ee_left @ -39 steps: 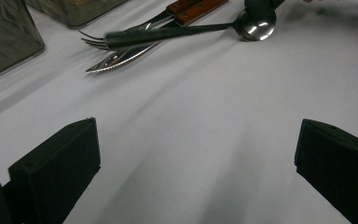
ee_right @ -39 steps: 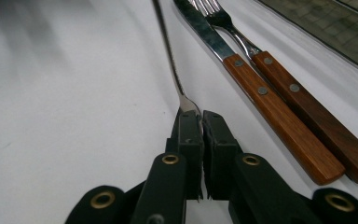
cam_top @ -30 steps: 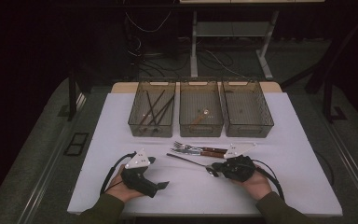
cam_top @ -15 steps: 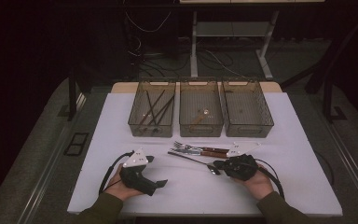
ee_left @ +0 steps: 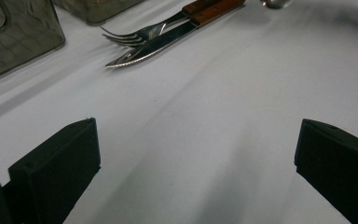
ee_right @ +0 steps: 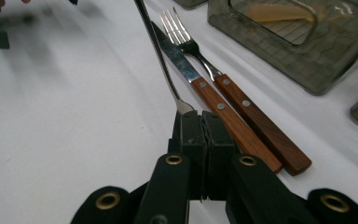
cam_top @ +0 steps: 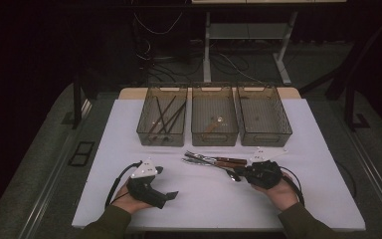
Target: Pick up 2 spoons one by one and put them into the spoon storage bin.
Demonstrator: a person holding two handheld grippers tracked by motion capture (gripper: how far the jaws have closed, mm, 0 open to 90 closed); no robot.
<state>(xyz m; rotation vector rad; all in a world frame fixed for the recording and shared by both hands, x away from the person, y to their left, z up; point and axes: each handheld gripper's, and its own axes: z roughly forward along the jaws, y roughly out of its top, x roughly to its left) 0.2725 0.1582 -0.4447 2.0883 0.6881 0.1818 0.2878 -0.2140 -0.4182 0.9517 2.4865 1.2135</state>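
The right gripper (ee_right: 195,122) is clamping shut on the bowl end of a metal spoon (ee_right: 154,49), whose thin handle is slanting away over the white table (cam_top: 204,199), just left of the knife (ee_right: 200,88) and fork (ee_right: 223,86) lying below the three bins (cam_top: 214,115). The left gripper (ee_left: 193,154) is resting on the near left of the table with its jaws spread wide around nothing. This looks like the pick-up step of sorting cutlery; next the spoon needs lifting clear and carrying to the far bin that suits it.

Olive-green sleeves cover both forearms. Each black tool, left tool (cam_top: 171,195) and right tool (cam_top: 239,171), carries a pale three-cornered plate, a looping black cable and brass-ringed pivots behind square black jaws.
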